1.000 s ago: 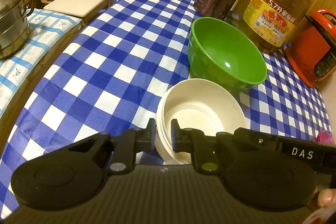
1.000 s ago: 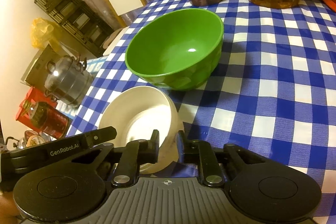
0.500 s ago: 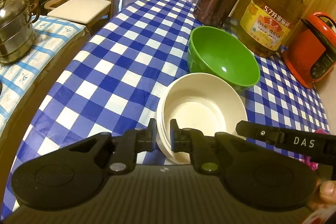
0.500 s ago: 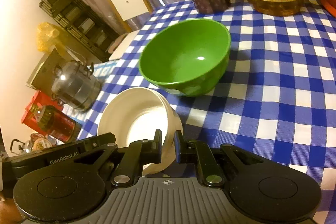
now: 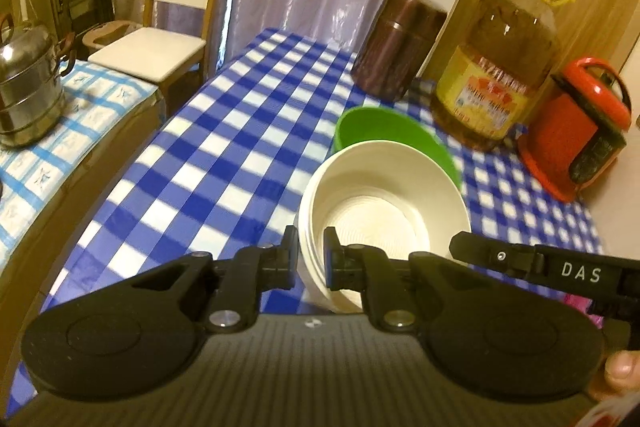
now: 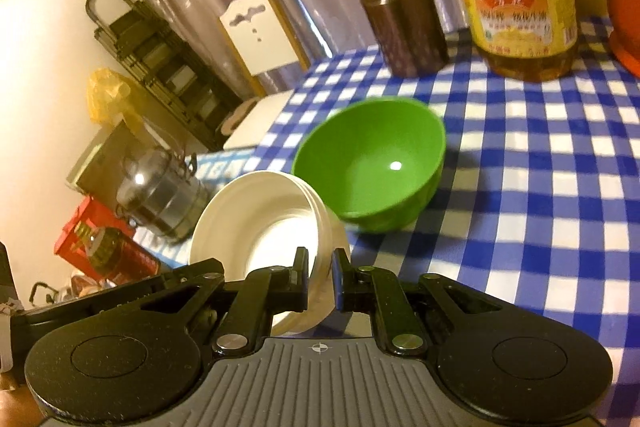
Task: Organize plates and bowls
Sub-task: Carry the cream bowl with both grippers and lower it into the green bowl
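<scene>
Two hand-held grippers, the left gripper (image 5: pixel 311 254) and the right gripper (image 6: pixel 320 277), each pinch opposite walls of the cream bowl (image 5: pixel 384 211), held low at centre frame above the checked tablecloth (image 5: pixel 224 155). The green bowl (image 6: pixel 372 163) waits just beyond, mid-frame. Nesting it cleanly likely calls for levelling the tilted bowl, centring it, then releasing both grips together.

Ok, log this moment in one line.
left claw: shut on white bowl | right claw: shut on white bowl | green bowl: on table, empty

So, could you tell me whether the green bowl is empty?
Empty: the green bowl shows only bare, glossy interior, upright on the checked tablecloth.
</scene>
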A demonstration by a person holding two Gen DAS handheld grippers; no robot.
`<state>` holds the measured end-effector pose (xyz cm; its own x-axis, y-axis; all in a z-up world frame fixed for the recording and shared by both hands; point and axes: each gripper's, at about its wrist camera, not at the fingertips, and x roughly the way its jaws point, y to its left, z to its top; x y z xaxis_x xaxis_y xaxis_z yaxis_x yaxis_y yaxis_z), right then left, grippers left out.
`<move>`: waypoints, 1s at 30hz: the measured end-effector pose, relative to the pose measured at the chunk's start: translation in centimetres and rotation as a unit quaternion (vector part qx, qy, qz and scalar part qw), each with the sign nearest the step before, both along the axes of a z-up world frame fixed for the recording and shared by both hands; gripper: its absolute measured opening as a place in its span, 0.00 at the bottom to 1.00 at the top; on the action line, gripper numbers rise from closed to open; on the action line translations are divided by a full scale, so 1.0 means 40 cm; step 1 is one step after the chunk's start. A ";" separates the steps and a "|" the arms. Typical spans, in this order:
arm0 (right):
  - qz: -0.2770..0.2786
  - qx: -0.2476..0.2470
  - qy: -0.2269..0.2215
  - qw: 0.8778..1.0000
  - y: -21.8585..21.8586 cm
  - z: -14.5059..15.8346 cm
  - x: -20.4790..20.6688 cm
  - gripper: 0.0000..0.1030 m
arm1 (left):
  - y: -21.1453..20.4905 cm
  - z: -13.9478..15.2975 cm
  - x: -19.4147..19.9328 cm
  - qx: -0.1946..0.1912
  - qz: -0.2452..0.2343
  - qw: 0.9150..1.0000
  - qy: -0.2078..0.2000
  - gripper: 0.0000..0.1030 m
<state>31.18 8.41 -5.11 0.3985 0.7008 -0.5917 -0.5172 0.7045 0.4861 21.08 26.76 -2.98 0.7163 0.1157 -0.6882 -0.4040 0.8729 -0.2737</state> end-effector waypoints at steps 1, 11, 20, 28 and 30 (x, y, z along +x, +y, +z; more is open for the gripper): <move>-0.004 0.005 -0.001 1.000 -0.005 0.006 0.004 0.11 | -0.003 0.006 0.005 0.001 0.000 1.000 -0.004 0.11; -0.039 0.013 -0.030 0.999 -0.041 0.040 0.051 0.11 | -0.027 0.050 0.099 0.004 -0.017 0.999 -0.034 0.10; -0.064 0.006 -0.037 0.997 -0.050 0.037 0.135 0.10 | -0.026 0.033 0.206 0.004 -0.029 0.999 -0.033 0.10; -0.073 -0.007 -0.037 0.997 -0.028 0.015 0.193 0.10 | 0.001 0.017 0.263 -0.010 -0.022 0.999 -0.039 0.10; -0.071 -0.015 -0.039 0.997 -0.017 0.008 0.203 0.10 | 0.006 0.007 0.276 -0.010 -0.021 0.999 -0.035 0.10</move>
